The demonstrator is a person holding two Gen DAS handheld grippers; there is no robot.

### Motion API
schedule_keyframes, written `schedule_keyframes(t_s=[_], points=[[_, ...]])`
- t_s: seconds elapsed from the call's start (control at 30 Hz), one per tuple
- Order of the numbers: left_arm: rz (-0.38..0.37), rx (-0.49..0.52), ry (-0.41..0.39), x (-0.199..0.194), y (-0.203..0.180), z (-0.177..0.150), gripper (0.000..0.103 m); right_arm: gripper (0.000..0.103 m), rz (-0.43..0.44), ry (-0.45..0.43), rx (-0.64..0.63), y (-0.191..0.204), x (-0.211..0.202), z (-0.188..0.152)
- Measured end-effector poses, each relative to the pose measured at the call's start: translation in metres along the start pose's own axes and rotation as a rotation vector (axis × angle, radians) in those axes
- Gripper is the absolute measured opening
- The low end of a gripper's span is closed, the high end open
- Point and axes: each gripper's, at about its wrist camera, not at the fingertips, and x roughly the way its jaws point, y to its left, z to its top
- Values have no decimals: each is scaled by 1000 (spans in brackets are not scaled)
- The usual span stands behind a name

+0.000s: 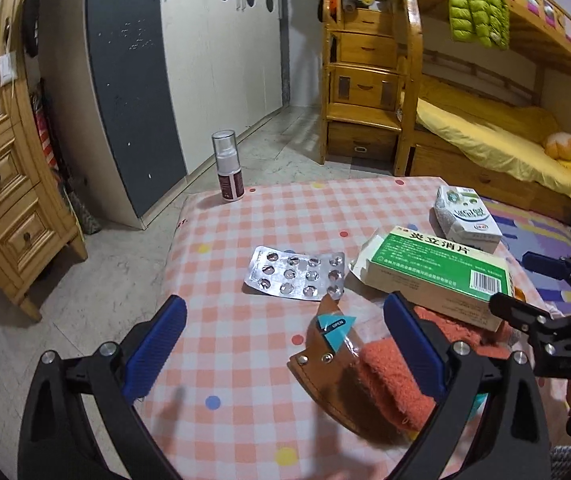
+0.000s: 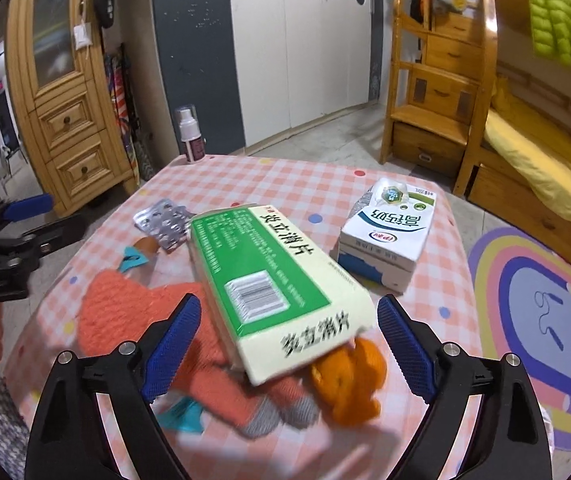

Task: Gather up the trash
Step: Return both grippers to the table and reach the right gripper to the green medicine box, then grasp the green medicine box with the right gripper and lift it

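Right now both claws are hovering wide open over the tabletop [image 1: 245, 216], neither one gripping anything. The right claw [image 2: 285, 340] is lining up on the near end of the green medicine box [image 2: 261, 276], jaws spread well wider than the box, pads not touching it. The left claw [image 1: 285, 340] is hanging just in front of the empty blister pack [image 1: 297, 274], which is lying just left of that box, with a brown wrapper [image 1: 325, 360] below it.

Trouble I can see coming: the box is sitting propped on the orange knitted cloth [image 2: 133, 312] and the orange peel [image 2: 349, 380], tilted, so a closing claw could be snagging the cloth along with it or tipping the box off. The cardboard looks light and open at the far end, so squeezing hard could be crushing it.

Beyond the box a milk carton [image 2: 385, 236] is lying on its side, and a spray bottle [image 1: 227, 168] is standing at the far corner. Pink checked cloth is covering the tabletop; wooden bunk bed [image 1: 485, 136], wardrobe [image 1: 213, 48] and a rainbow rug [image 2: 533, 320] are surrounding it.
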Motion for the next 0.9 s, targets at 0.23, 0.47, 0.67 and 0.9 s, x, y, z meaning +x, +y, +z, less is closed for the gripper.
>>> schedule_keyframes(t_s=[0.23,0.47,0.67,0.9], points=[[29,-53,29,12,14,3,96,90,38,53,-7,-5,28,8],[37,-78,37,11,21,-1,96,83,143,93,-107,20,9,-6],[45,-76,41,7,20,-4,96,79,119,40,-105,23,-10,-8],[53,-80,43,10,21,-1,96,90,83,32,-28,-3,16,9]])
